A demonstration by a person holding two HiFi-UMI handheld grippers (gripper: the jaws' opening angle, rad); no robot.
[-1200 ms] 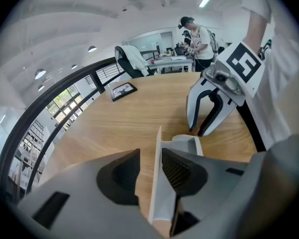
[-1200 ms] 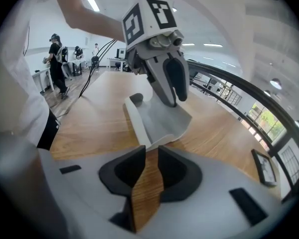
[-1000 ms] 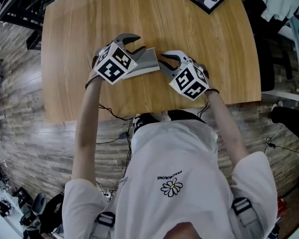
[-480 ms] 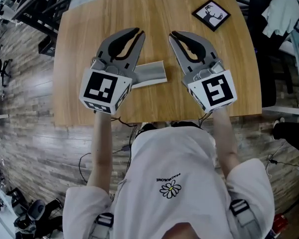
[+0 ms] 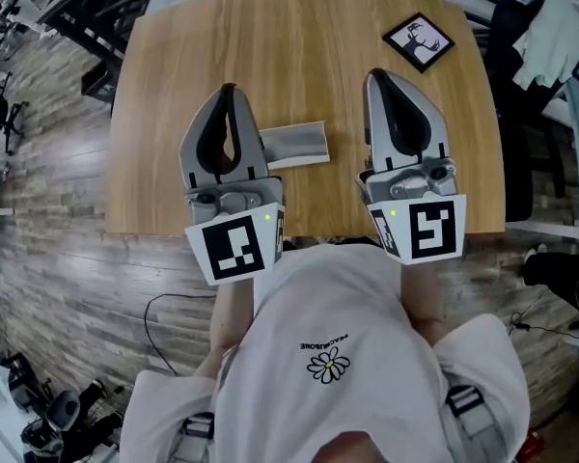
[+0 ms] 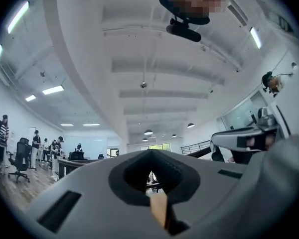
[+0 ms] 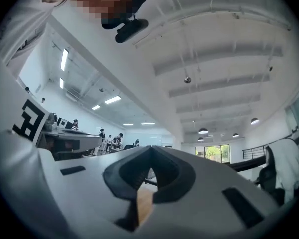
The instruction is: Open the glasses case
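Note:
A grey glasses case (image 5: pixel 301 143) lies flat on the wooden table (image 5: pixel 174 75), between my two grippers in the head view; its left end is hidden behind the left one. My left gripper (image 5: pixel 229 90) hangs above the table, shut and empty, its jaws having just been closing on nothing. My right gripper (image 5: pixel 375 74) is likewise raised, shut and empty after closing. Neither touches the case. In the left gripper view the left gripper (image 6: pixel 150 151) points out at the room and ceiling, as does the right gripper (image 7: pixel 150 148) in its own view.
A black-framed deer picture (image 5: pixel 420 40) lies at the table's far right corner. A chair draped with clothes (image 5: pixel 550 13) stands to the right of the table. The table's near edge runs just under my hands, with plank floor around.
Both grippers lifted away from the case, tilted up from pointing down at the table, and their jaws went from wide open to shut. The case stays on the table.

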